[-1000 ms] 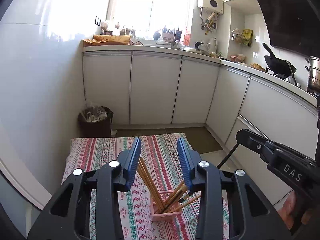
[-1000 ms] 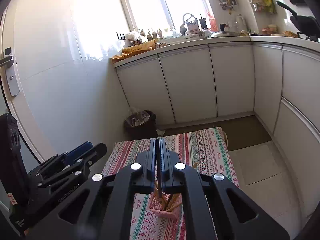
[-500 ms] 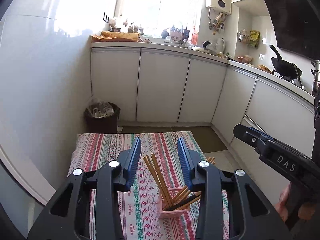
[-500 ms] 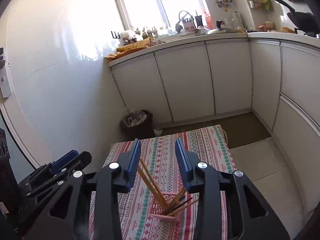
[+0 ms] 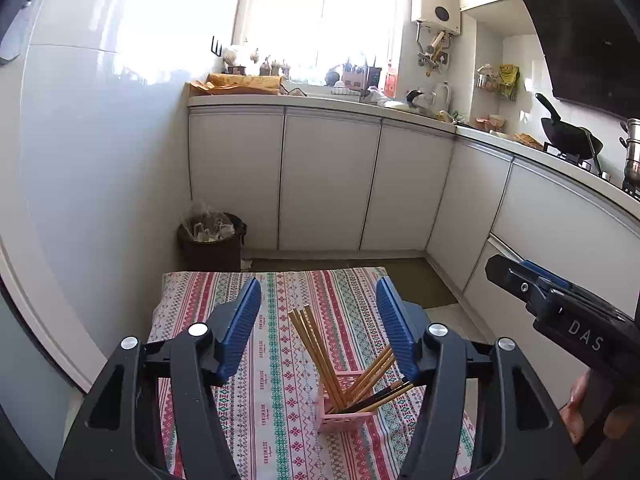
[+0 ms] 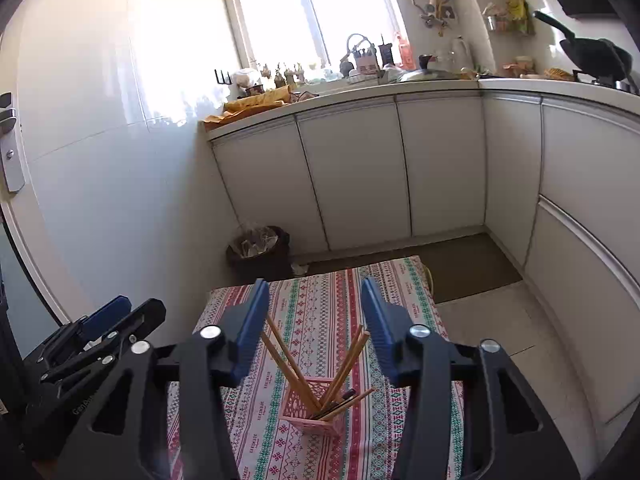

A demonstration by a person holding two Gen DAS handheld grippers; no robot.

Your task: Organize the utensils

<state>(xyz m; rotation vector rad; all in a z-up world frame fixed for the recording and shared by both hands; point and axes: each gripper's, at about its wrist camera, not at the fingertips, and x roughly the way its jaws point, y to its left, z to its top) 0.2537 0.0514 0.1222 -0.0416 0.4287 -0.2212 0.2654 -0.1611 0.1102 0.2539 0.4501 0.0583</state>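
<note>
A pink lattice holder stands on the striped tablecloth with several wooden chopsticks leaning in it. The holder and the chopsticks also show in the right wrist view. My left gripper is open and empty, above and behind the holder. My right gripper is open and empty, also above it. The right gripper also shows in the left wrist view, at the right. The left gripper also shows in the right wrist view, at the left.
The small table stands in a narrow kitchen. A dark waste bin sits beyond it by the white wall. White cabinets run along the back and right. The counter holds clutter, and a black wok.
My right gripper was shut a second ago and has opened. Both grippers have pulled up and back from the holder, and the left one has opened wider.
</note>
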